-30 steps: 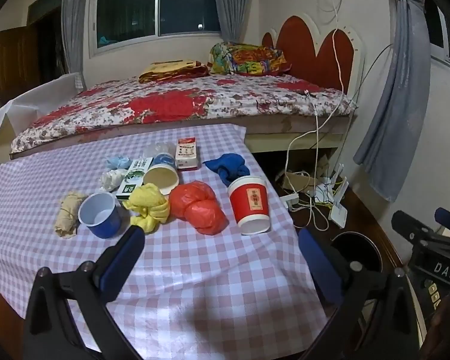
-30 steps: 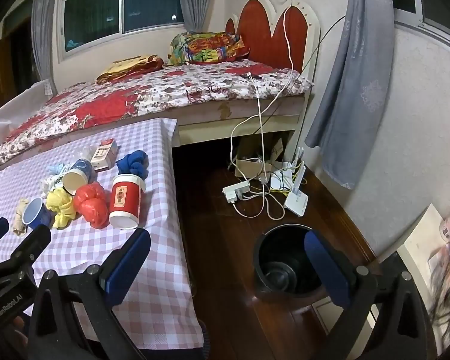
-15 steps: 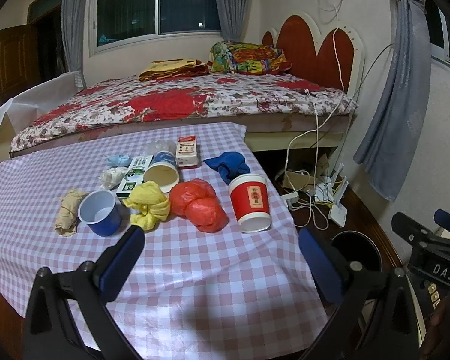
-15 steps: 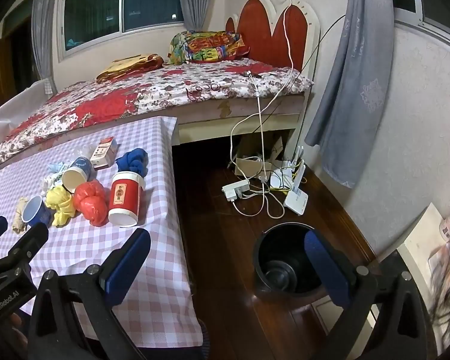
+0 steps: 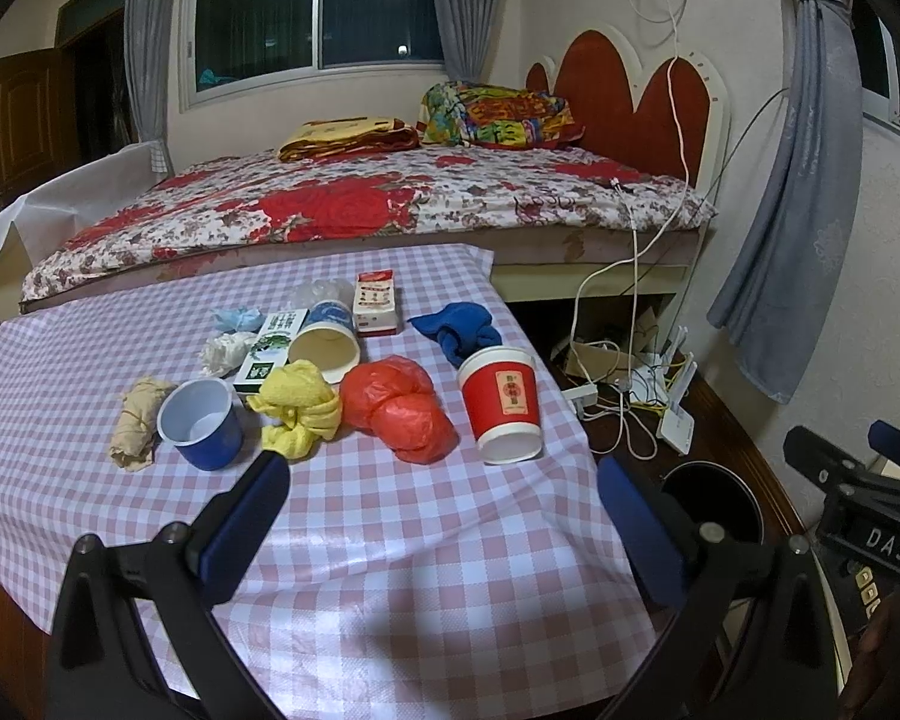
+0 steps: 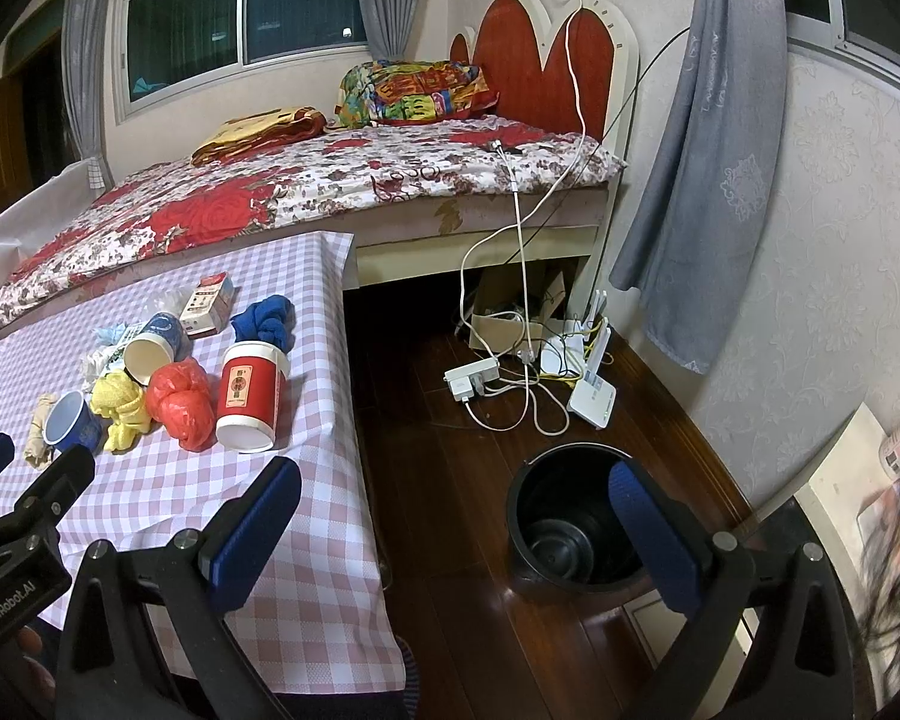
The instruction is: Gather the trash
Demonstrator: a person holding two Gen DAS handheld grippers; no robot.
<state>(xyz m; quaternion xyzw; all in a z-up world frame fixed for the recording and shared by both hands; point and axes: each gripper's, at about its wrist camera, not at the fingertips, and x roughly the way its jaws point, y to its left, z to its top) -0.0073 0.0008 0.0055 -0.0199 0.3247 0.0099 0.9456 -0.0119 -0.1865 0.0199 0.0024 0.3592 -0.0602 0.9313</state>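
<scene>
Both claws are spread wide and hold nothing. The left gripper (image 5: 444, 516) hangs over the table's (image 5: 390, 600) near edge; the right gripper (image 6: 456, 516) sits off the table's right edge, its right finger partly covering the black bin (image 6: 546, 516) on the floor. In the left view the bin (image 5: 714, 492) is mostly hidden behind that gripper's right finger.

Trash is bunched toward the table's far right corner. The red cup (image 5: 501, 405) stands upside down nearest the right edge, w/ the red bag (image 5: 399, 411) just beside it, then the yellow wad (image 5: 297, 411), the blue cup (image 5: 201, 423) and a tan wad (image 5: 135, 420). Behind them a 2nd blue cup (image 5: 327, 342) lies on its side, beside a green box (image 5: 273, 342) and a red carton (image 5: 377, 303). A blue cloth (image 5: 459, 327) lies near the right edge. White wad (image 5: 225, 351) and pale blue wad (image 5: 237, 319) are partly hidden; something clear behind the tipped cup is too blurred to ID. Print on the boxes is unreadable.
</scene>
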